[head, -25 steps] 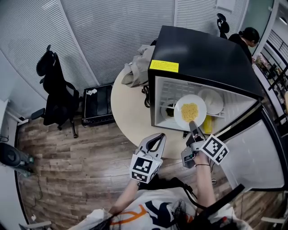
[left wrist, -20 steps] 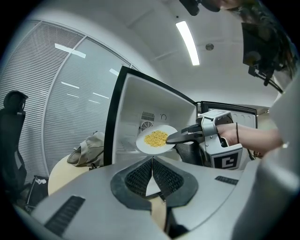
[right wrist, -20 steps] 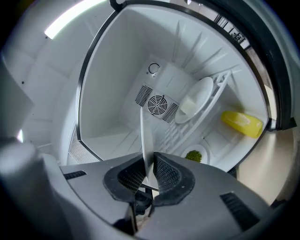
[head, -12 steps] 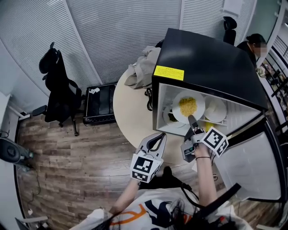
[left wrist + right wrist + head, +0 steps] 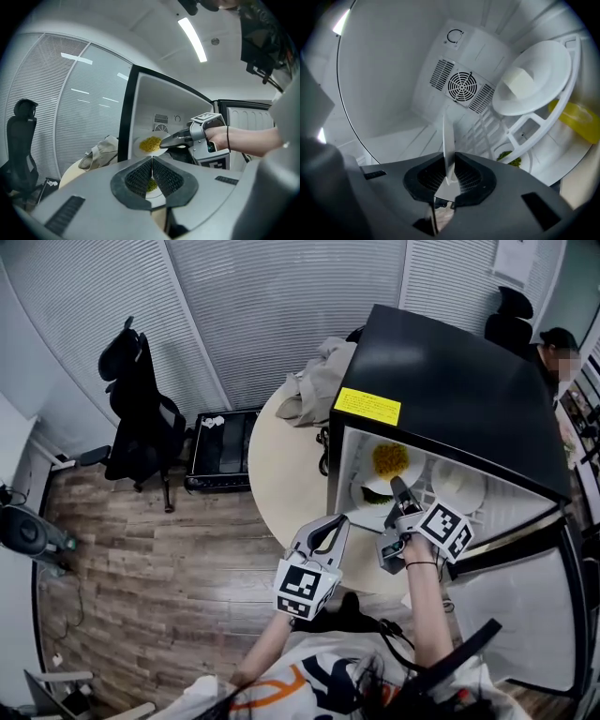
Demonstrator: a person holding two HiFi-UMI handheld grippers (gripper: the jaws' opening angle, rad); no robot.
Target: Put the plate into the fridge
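A white plate (image 5: 389, 463) with yellow food is inside the open black fridge (image 5: 441, 371), high up in the compartment. My right gripper (image 5: 398, 491) is shut on the plate's near rim. In the right gripper view the plate (image 5: 448, 140) shows edge-on between the shut pads of the right gripper (image 5: 449, 176). The left gripper view shows the plate (image 5: 150, 144) level inside the fridge opening. My left gripper (image 5: 323, 535) hangs in front of the table (image 5: 281, 465), shut and empty, and its jaws meet at the tip of the left gripper (image 5: 152, 176).
A second white plate (image 5: 532, 77) with a pale block rests on the wire shelf at the right. A dish of green food (image 5: 508, 159) sits below, a yellow item (image 5: 576, 117) beside it. The fridge door (image 5: 525, 615) stands open at the right. Cloth (image 5: 319, 381) lies on the table.
The right gripper has carried the plate from the fridge's front opening deeper and higher into the compartment. The left gripper has stayed where it was.
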